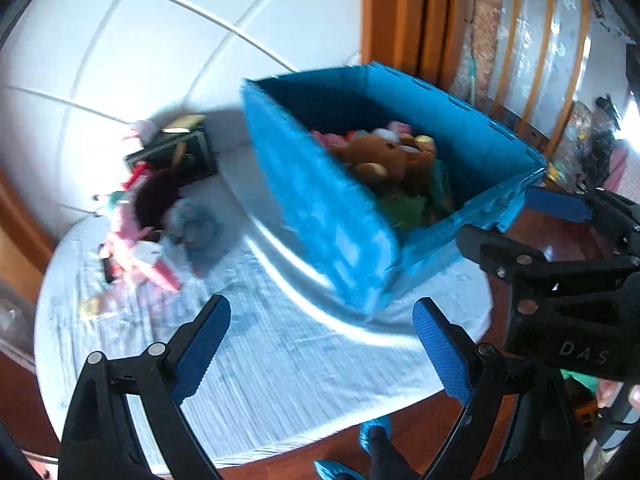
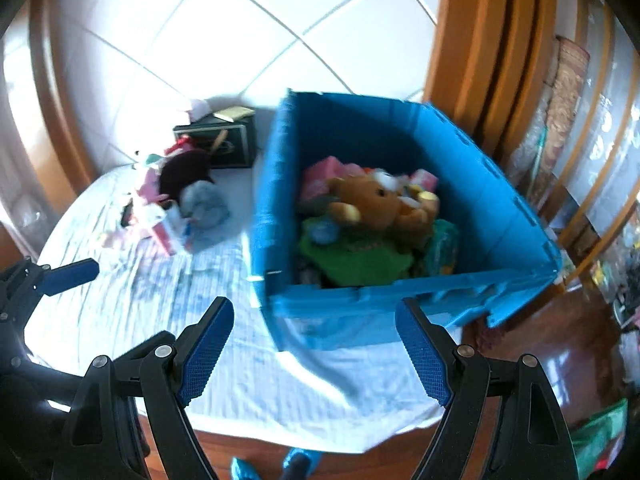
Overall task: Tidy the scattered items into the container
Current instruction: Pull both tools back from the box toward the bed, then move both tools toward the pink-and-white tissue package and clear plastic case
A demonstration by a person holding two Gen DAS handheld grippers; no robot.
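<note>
A blue plastic crate (image 1: 320,216) (image 2: 272,200) stands on a round table with a white cloth (image 1: 256,360) (image 2: 280,384). Inside it lie a brown teddy bear (image 1: 384,156) (image 2: 376,204) and other soft toys. Left of the crate lies a heap of loose items: a grey-blue plush (image 1: 196,224) (image 2: 206,202), a dark maroon thing (image 1: 156,196) (image 2: 184,172) and pink toys (image 1: 136,248) (image 2: 160,224). My left gripper (image 1: 320,356) is open over the cloth, nothing between its fingers. My right gripper (image 2: 316,352) is open before the crate's near wall, also empty. Both views are motion-blurred.
A dark box (image 1: 176,152) (image 2: 224,144) with a yellow pad on it sits behind the heap. Wooden door frame (image 1: 400,16) (image 2: 480,48) and shelves stand to the right. Blue shoe covers (image 1: 372,436) (image 2: 296,460) show below the table's edge on the wood floor.
</note>
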